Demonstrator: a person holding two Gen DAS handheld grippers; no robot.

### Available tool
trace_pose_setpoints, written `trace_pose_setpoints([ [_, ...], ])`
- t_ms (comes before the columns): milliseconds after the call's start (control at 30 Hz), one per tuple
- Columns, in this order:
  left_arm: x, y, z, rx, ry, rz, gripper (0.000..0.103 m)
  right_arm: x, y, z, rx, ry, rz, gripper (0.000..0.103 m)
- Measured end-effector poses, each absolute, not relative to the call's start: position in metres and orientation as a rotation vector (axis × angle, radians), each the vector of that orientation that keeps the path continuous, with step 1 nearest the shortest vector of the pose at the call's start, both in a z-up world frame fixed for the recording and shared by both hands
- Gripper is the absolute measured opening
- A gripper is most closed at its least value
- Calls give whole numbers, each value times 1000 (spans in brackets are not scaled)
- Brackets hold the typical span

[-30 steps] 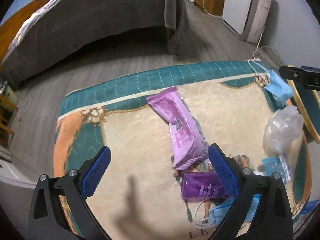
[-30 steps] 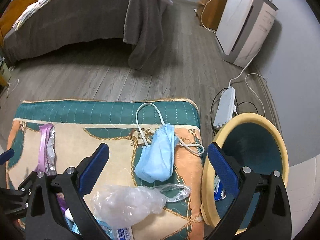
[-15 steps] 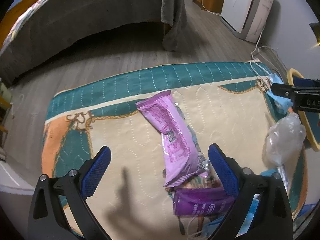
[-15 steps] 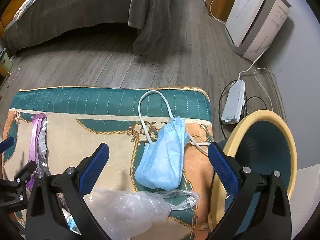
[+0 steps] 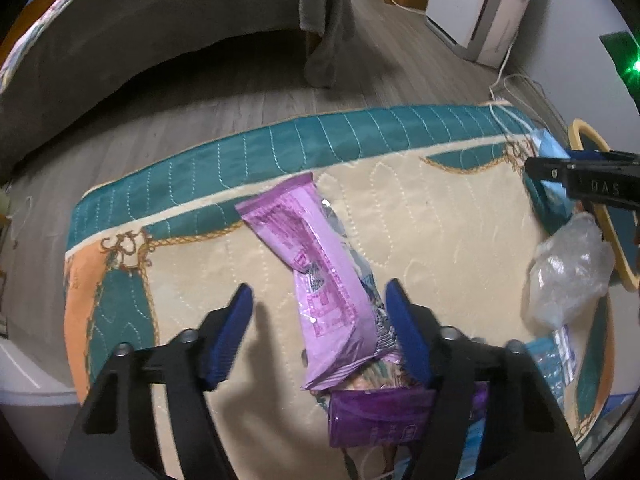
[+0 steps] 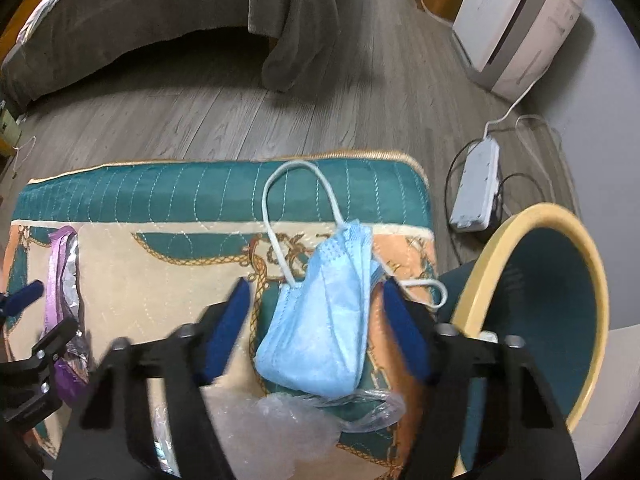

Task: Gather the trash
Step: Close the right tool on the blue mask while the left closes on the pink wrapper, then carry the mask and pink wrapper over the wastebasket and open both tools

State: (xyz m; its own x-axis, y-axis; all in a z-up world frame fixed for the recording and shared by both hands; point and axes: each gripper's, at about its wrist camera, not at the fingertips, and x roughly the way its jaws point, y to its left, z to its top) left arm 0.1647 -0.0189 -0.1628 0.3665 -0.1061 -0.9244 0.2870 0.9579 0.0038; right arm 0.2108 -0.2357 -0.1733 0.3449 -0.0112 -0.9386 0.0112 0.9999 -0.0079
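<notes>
Rug [image 5: 420, 208]: wide bare cream stretch at centre and far right, free to pass over. Pink wrapper [image 5: 320, 268] lies diagonally mid-rug; bare rug to its left. Purple packet [image 5: 376, 416] sits just nearer, touching the wrapper's near end. Crumpled clear plastic [image 5: 568, 268] blocks the right edge. Blue mask [image 6: 320, 320] lies near the rug's right end, its ear loops [image 6: 296, 208] spreading toward the far border. Bin [image 6: 560, 224] stands just right of the rug; power strip [image 6: 476, 188] and cables crowd the floor beyond it. Floor beyond the rug is open up to the bed [image 6: 140, 24].

Partly hidden behind the left gripper's right finger [image 5: 404, 336]: dark purple packet [image 5: 380, 416] on the rug [image 5: 420, 216]. Beside it, blue wrapper [image 5: 556, 364] cut off by frame edge.
</notes>
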Motion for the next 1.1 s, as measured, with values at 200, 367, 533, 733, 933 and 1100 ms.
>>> trace_pose_setpoints([
  [200,163,-17,-166,165,1188,-278,37,208,-247,-171,82,1229,5,28],
  [367,159,-10,-155,126,1169,-298,22,201,-252,-164,124,1222,22,19],
  [533,150,-16,-132,129,1093,-325,19,190,-253,-142,138,1157,29,17],
  [733,134,-25,-99,154,993,-323,19,168,-256,-103,144,1046,42,17],
  [933,114,-37,-66,131,921,-332,19,141,-262,-70,153,971,59,17],
  [1100,92,-52,-38,122,864,-349,19,118,-276,-47,150,916,43,17],
])
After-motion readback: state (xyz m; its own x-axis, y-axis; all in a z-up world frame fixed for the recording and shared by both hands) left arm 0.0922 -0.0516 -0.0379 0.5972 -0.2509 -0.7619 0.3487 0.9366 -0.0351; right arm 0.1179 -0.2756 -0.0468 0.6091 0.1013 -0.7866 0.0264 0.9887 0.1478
